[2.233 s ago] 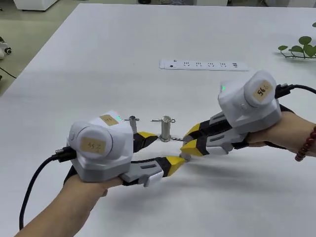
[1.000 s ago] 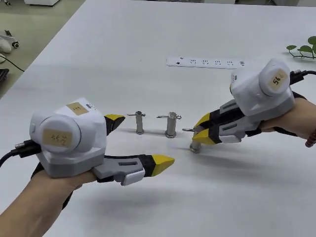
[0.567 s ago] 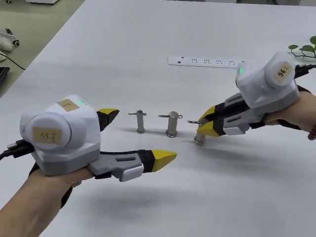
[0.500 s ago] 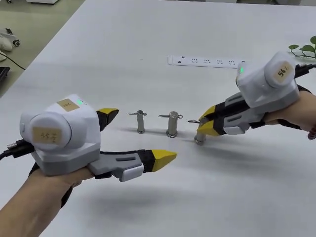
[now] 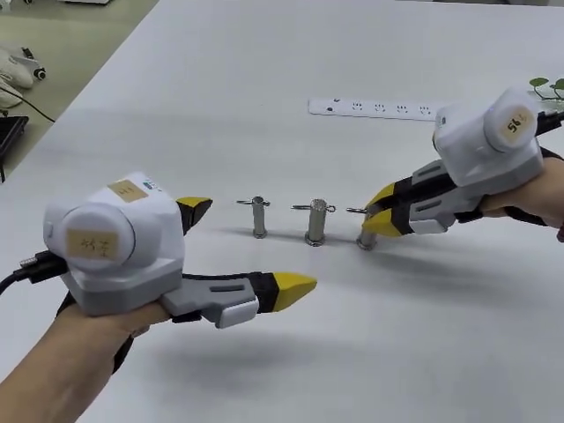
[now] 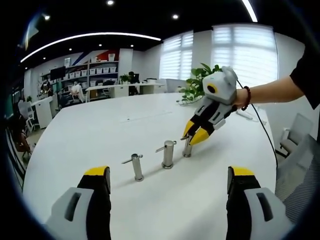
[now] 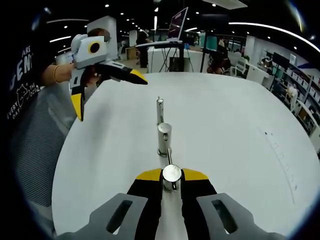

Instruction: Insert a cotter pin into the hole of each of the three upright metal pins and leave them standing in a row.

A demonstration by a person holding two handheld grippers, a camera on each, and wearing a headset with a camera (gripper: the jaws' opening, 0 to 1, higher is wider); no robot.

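Observation:
Three metal pins stand upright in a row on the white table: the left pin (image 5: 259,218), the middle pin (image 5: 316,222) and the right pin (image 5: 366,240). A cotter pin crosses the top of the left one (image 5: 247,203) and of the middle one (image 5: 304,208). My right gripper (image 5: 379,214) sits at the right pin's top, shut on a third cotter pin (image 5: 355,211) whose tip pokes out to the left. In the right gripper view the pin head (image 7: 171,173) lies between the jaws. My left gripper (image 5: 247,247) hangs wide open and empty, short of the row.
A white power strip (image 5: 379,109) lies further back on the table (image 5: 264,370). Plant leaves (image 5: 546,85) reach in at the far right. The table's left edge falls away to the floor, where cables lie.
My left gripper has let go at the pins, pulled back toward me and opened wide. The right gripper has stayed at the right pin with the cotter pin. The head camera has shifted.

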